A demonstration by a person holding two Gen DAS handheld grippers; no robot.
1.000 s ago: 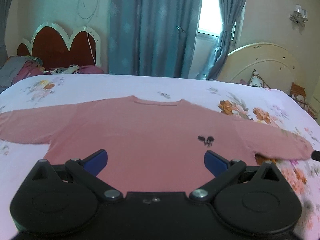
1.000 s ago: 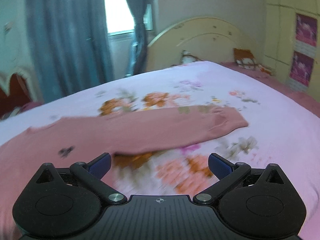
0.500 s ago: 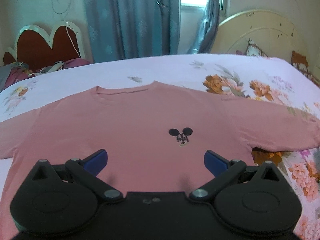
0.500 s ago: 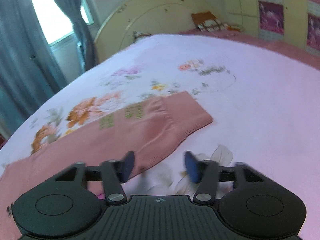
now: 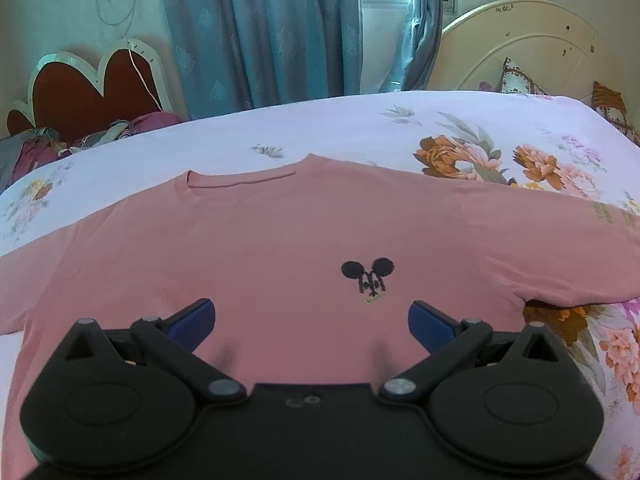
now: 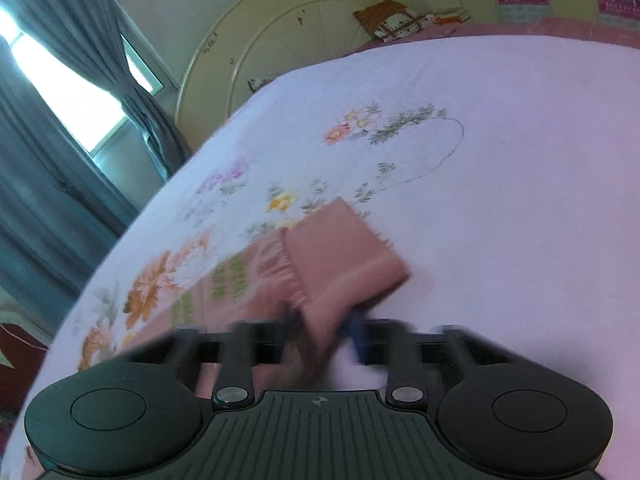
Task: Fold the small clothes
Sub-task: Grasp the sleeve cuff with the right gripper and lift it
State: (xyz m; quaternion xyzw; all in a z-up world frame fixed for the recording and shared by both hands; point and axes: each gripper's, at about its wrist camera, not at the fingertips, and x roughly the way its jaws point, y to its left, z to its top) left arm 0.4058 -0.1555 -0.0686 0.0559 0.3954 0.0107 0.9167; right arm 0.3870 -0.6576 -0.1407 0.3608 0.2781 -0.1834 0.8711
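Note:
A pink long-sleeved shirt [image 5: 280, 248] with a small black mouse-head print [image 5: 368, 276] lies flat, front up, on the floral bedsheet [image 5: 360, 132]. My left gripper [image 5: 312, 320] is open and empty, hovering over the shirt's lower front. In the right wrist view my right gripper [image 6: 324, 332] is shut on the cuff [image 6: 344, 256] of the shirt's right sleeve, with the ribbed cuff sticking out past the blurred jaws. The sleeve [image 6: 240, 280] trails off to the left.
The bed's cream headboard [image 5: 528, 48] and a patterned pillow [image 5: 520, 80] are at the far right. Blue curtains [image 5: 260, 32] and a window stand behind. A second bed with a red headboard [image 5: 92, 88] and piled clothes lies at far left.
My right gripper has moved to the sleeve's end and closed on the cuff. My left gripper has drifted closer over the shirt's front and stayed open.

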